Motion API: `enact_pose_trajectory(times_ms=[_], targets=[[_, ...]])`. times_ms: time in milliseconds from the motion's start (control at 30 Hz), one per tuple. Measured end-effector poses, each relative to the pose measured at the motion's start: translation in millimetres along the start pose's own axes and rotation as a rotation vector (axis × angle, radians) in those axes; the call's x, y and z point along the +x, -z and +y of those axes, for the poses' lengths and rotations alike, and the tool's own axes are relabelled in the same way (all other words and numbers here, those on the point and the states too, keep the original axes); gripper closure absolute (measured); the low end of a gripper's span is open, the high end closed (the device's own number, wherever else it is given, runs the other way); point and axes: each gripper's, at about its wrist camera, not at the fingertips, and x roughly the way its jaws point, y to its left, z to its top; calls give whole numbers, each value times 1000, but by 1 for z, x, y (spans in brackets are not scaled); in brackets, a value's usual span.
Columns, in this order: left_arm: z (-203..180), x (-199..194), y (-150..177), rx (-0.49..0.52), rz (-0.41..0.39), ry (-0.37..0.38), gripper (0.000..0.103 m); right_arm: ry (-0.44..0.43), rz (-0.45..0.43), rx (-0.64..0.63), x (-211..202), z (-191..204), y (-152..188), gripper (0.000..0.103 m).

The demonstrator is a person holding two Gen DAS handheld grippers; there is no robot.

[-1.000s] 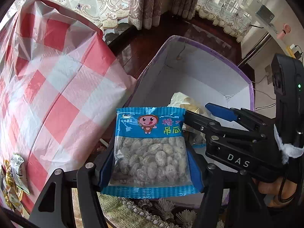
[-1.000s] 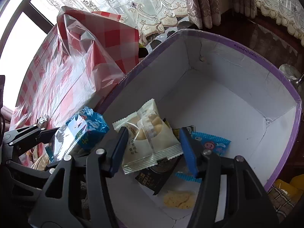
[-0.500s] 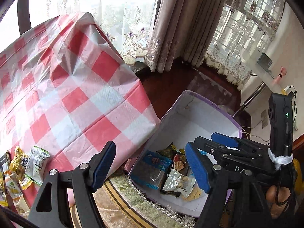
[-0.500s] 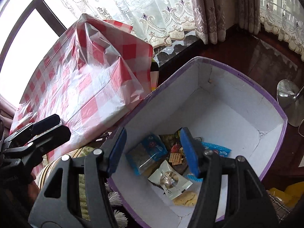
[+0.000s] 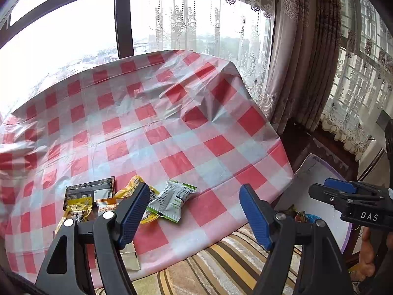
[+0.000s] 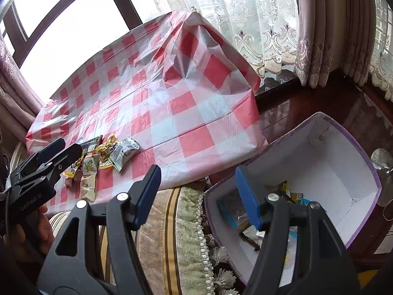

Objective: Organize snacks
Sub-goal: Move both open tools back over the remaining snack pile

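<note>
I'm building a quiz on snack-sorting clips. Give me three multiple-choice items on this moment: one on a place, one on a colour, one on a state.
1. Where is the green-and-white snack packet?
A. on the checked tablecloth
B. in the box
C. on the floor

2. What colour is the rim of the box?
A. green
B. purple
C. black

3. What is between the left gripper's jaws?
A. a blue packet
B. a biscuit
C. nothing

Answers:
1 A, it lies on the cloth beside the other wrappers.
2 B, a purple edge runs round the white walls.
3 C, the jaws stand apart and empty.
</note>
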Motion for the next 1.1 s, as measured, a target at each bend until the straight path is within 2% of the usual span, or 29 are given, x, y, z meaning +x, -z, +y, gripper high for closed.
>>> enact_pose_trajectory(times_ms=[100, 167, 267, 400, 533, 600, 667, 700, 767, 867, 1033, 1100], targets=[[26, -10, 11, -29, -8, -64, 26, 10, -10, -66, -2, 27, 1, 32], [43, -19, 16, -57, -22, -117, 24, 46, -24, -132, -3, 49, 2, 29], [68, -37, 22, -86, -69, -180, 17, 94, -47, -205, -3, 77, 4, 23], [95, -60, 30, -94, -125, -273, 16, 151, -76, -247, -1, 106, 7, 15], [118, -78, 44, -74, -190, -354, 16, 185, -155, -308, -3, 130, 12, 11], [132, -83, 51, -71, -182, -368, 16, 212, -186, -342, 0, 140, 14, 11], [149, -86, 58, -126, -168, -347, 16, 210, -186, -339, 6, 148, 14, 11], [160, -86, 63, -173, -155, -320, 16, 178, -167, -335, 12, 150, 14, 11], [180, -85, 73, -265, -124, -287, 16, 104, -118, -317, 23, 152, 12, 11], [203, -82, 88, -377, -96, -261, 16, 73, -32, -319, 43, 158, 13, 11], [219, -67, 100, -443, -11, -209, 22, 73, 41, -349, 69, 165, 16, 11], [221, -60, 102, -456, 18, -193, 25, 80, 59, -342, 78, 166, 15, 14]])
